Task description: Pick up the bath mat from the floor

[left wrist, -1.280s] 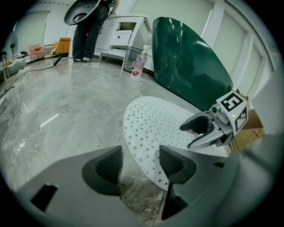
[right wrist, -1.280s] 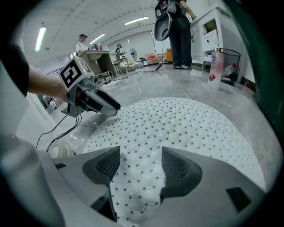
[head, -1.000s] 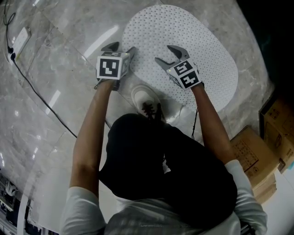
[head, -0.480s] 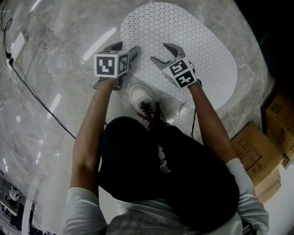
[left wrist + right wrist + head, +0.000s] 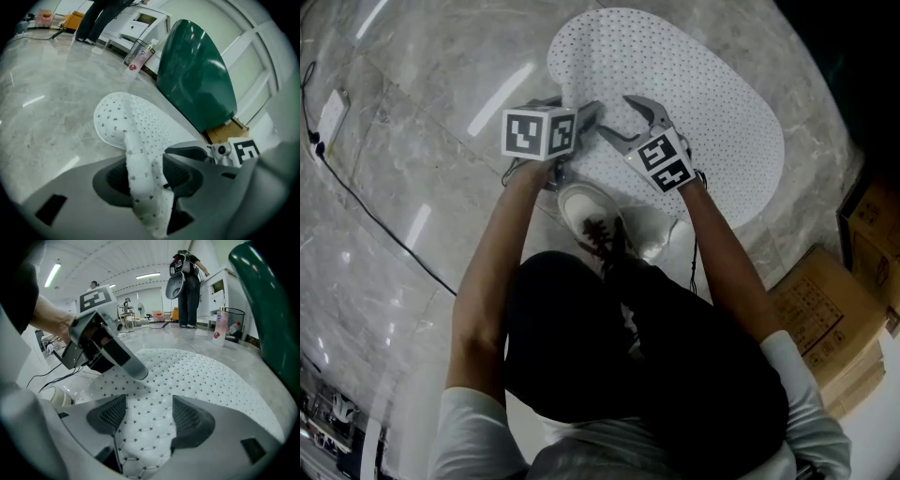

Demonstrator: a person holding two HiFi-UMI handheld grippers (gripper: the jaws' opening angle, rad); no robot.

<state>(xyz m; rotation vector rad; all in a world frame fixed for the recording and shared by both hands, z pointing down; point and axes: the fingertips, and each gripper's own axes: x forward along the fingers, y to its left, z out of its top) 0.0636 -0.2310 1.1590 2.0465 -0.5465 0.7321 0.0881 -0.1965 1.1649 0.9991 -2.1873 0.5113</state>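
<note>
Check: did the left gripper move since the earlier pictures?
Yes: left gripper slid right onto the bath mat edge; jaws have just been closing, mat between them.

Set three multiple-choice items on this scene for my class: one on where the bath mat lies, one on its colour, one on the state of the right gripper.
1. Where does the bath mat lie?
A. on a cardboard box
B. on the floor
C. on a table

2. What colour is the bath mat?
A. white with dark dots
B. green
C. black

3. How do the jaws of the right gripper stand?
A. shut on a shoe
B. shut on nothing
C. apart, with the bath mat between them

Key:
1 B, the head view shows grey marble floor round the bath mat.
2 A, every view shows it white and dotted.
3 C, the right gripper view shows the jaws apart with the dotted mat lying between them.
</note>
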